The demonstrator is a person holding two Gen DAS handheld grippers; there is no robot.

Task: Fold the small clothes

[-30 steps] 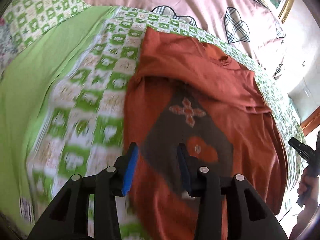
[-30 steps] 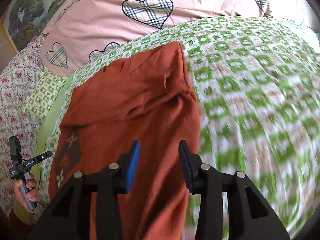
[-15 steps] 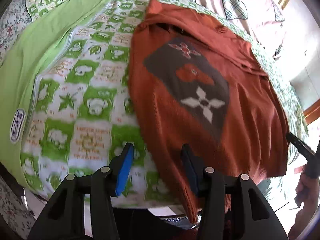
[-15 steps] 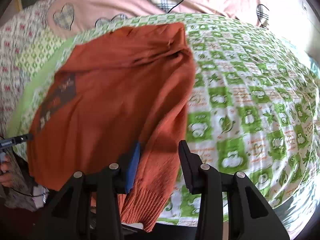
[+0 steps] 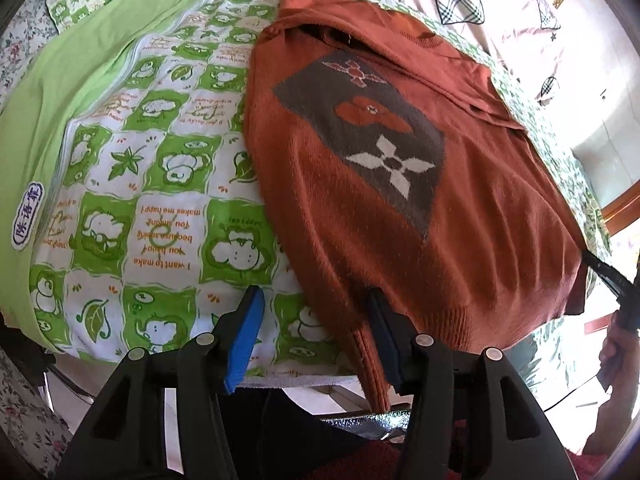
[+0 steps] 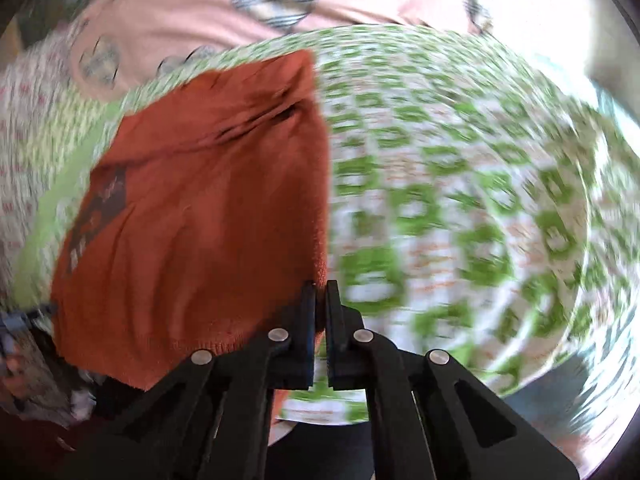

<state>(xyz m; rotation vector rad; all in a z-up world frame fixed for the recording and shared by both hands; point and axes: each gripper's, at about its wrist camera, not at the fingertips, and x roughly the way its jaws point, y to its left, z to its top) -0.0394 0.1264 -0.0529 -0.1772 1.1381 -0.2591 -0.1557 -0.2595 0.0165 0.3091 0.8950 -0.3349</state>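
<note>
You are working with a rust-orange knitted sweater [image 5: 360,184] that lies spread flat on a bed, on a green and white checked quilt [image 5: 160,184], its ribbed hem hanging a little over the near edge. It looks soft, limp and fairly light, so expect it to sag and drape wherever it is unsupported. The fuzzy knit should give the pads good friction. The two hem corners look like the best places to take hold.

Your right gripper [image 6: 318,292] has just closed, and its jaws pinch the sweater's hem corner on that side. Your left gripper [image 5: 316,332] has just been opening; it stands about half open at the other hem corner, one pad against the ribbing, not yet clamped.

The sweater's front carries a dark grey diamond panel [image 5: 372,136] with a white flower, an orange heart shape and a small reddish motif. The sleeves appear folded in across the chest.
</note>
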